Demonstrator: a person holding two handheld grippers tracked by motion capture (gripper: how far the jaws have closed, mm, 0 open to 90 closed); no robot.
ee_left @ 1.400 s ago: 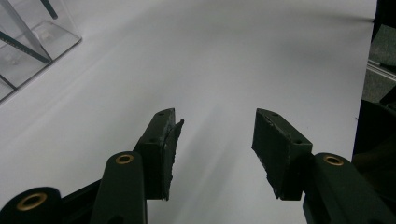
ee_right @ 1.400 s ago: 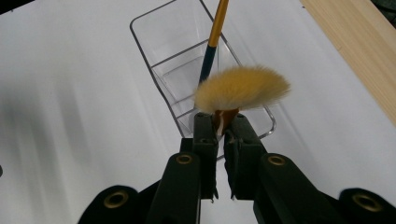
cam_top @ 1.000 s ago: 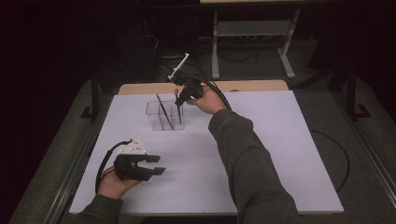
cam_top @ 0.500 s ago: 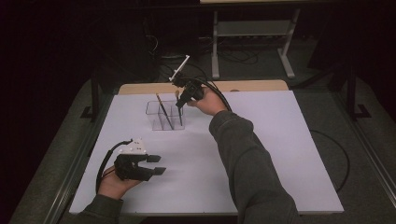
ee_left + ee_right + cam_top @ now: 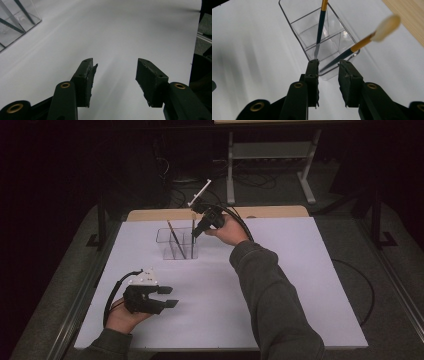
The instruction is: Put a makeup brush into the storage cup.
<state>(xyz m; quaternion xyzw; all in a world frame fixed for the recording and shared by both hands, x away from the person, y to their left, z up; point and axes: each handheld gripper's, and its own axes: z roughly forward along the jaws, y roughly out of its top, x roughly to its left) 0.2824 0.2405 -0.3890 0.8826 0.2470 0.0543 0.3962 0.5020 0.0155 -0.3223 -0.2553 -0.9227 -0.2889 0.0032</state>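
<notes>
1. Fingers [image 5: 312, 75] on the right gripper [image 5: 329, 65] sit a little apart, straddling the dark handle of a brush [image 5: 358, 45]. I honestly can't tell if the pads are touching it or just flanking it.
2. That brush leans out of the near compartment of a clear organizer [image 5: 297, 18], cream-colored tip up and out toward the wooden edge [image 5: 409, 17] of the worktop.
3. Second brush [image 5: 321, 22], same dark handle with a gold band, stands in the middle compartment, pretty much upright-ish.
4. From the high view the right gripper [image 5: 198, 231] hangs right over the organizer [image 5: 165, 236] near the far edge of the white worktop [image 5: 300, 270], with the person's right hand [image 5: 230, 231] and grey sleeve [image 5: 270, 290] reaching across.
5. Left gripper [image 5: 115, 71] has its fingers [image 5: 86, 75] spread wide with nothing between them, just white surface underneath.
6. High view puts the left gripper [image 5: 167, 296] near the front left corner, well apart from the organizer, held by the left hand [image 5: 125, 317], black cable [image 5: 112, 292] looping off it.
</notes>
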